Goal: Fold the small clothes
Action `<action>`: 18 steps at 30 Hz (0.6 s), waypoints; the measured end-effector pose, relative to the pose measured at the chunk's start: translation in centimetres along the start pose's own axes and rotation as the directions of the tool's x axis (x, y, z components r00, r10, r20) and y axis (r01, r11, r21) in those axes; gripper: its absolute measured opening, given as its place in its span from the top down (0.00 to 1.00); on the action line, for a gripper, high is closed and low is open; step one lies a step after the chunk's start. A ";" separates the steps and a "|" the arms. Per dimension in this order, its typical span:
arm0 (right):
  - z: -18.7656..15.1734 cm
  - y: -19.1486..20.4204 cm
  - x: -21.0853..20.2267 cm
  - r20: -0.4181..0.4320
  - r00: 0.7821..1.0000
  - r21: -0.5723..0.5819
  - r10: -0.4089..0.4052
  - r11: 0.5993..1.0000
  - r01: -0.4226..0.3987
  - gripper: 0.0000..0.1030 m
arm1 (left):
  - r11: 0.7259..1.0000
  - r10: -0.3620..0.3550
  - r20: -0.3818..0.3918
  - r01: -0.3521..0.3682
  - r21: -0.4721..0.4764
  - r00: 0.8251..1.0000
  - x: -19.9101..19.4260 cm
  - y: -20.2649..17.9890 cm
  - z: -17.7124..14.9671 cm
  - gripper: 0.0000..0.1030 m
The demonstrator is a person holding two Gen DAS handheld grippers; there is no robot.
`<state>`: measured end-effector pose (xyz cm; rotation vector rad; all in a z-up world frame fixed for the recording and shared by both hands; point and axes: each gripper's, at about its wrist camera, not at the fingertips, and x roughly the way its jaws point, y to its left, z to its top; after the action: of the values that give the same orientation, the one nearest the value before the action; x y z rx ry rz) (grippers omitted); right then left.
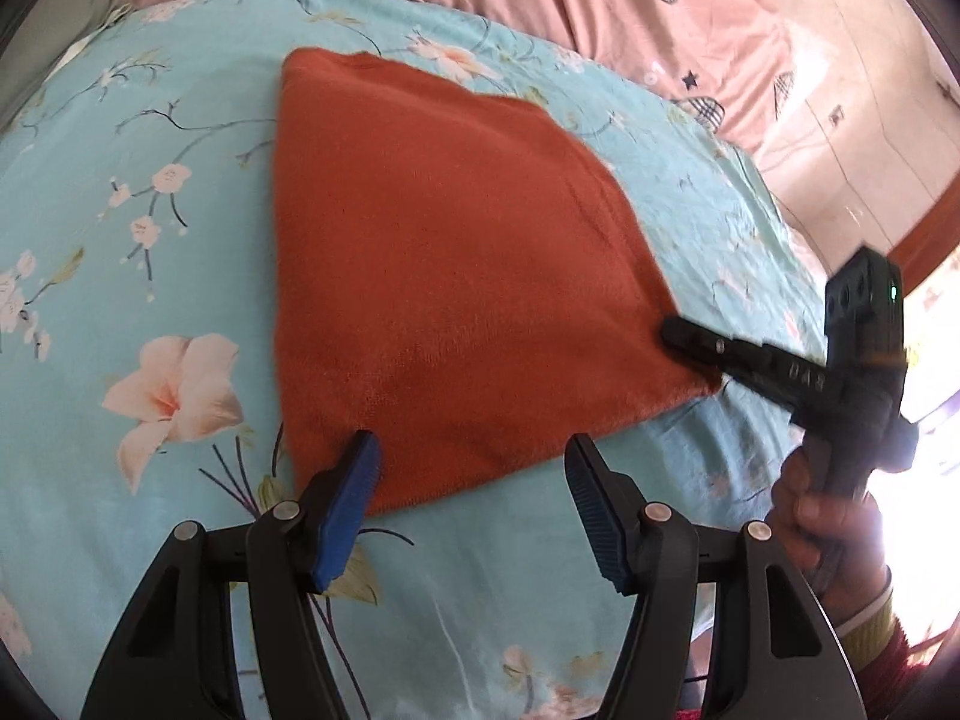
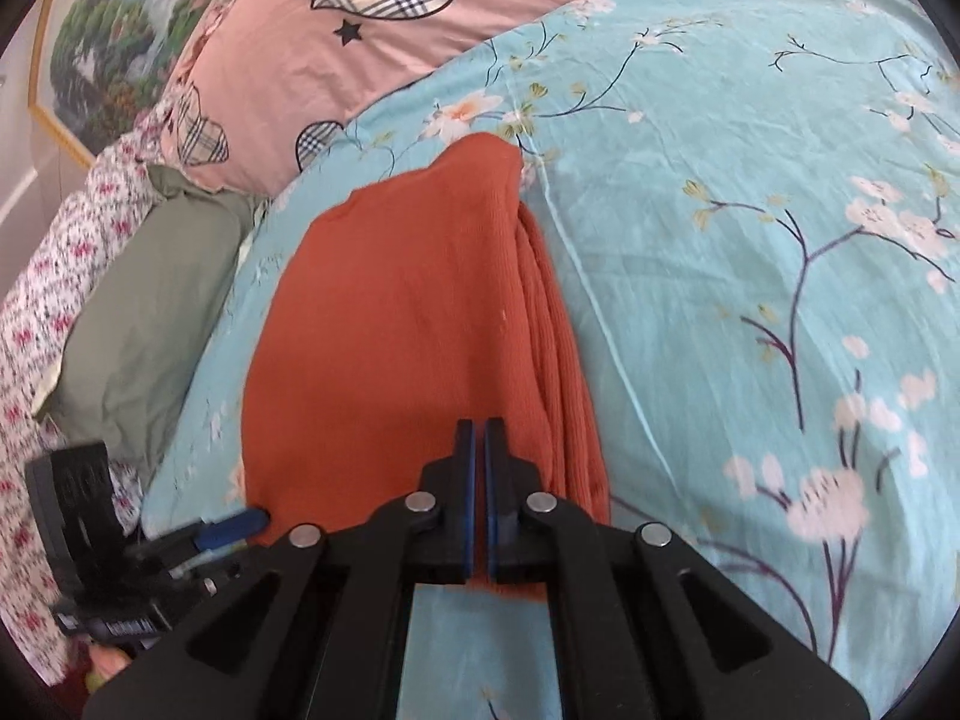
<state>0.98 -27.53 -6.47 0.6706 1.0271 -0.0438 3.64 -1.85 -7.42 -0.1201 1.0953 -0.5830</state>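
Blue rubber pads line the fingers point(image 1: 354, 483) of our left gripper point(image 1: 471, 480), which stands wide apart with nothing between them, poised just over the near edge of the orange cloth point(image 1: 444, 276). Our right gripper point(image 2: 479, 480) shows its fingers pressed almost together; from the left view its tip lies at the cloth's right corner, and we judge it is pinching or pinning that corner, though we cannot tell for certain that fabric sits between the pads. The cloth lies folded on the bed, atop a turquoise flowered sheet point(image 1: 150, 138), with stacked layers showing along its right edge in the right view. We read the pose as one hand anchoring a corner so the bundle stays put while the other lines up on the near edge for a further fold. Beyond it lie a pink quilt point(image 2: 390, 60) with plaid hearts and a green pillow point(image 2: 150, 312).
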 end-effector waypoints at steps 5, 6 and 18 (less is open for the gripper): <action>1.7 1.0 -1.7 0.037 0.999 -0.024 0.040 0.999 -0.039 0.96 | 0.998 0.065 0.034 -0.064 -0.012 0.997 -1.4 0.4 2.1 0.37; 2.6 1.2 -1.7 0.051 0.997 -0.027 0.054 0.998 -0.053 0.95 | 0.997 0.082 0.036 -0.081 -0.015 0.996 -1.5 0.6 2.7 0.37; 11.4 0.8 9.2 -0.097 0.995 -0.005 -0.001 1.000 0.001 0.96 | 0.975 0.107 -0.056 -0.116 -0.187 0.993 4.4 7.1 10.6 0.29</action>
<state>14.99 -30.49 -9.65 0.6733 1.1210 -0.0096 16.92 -0.07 -8.65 -0.2106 1.1928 -0.3810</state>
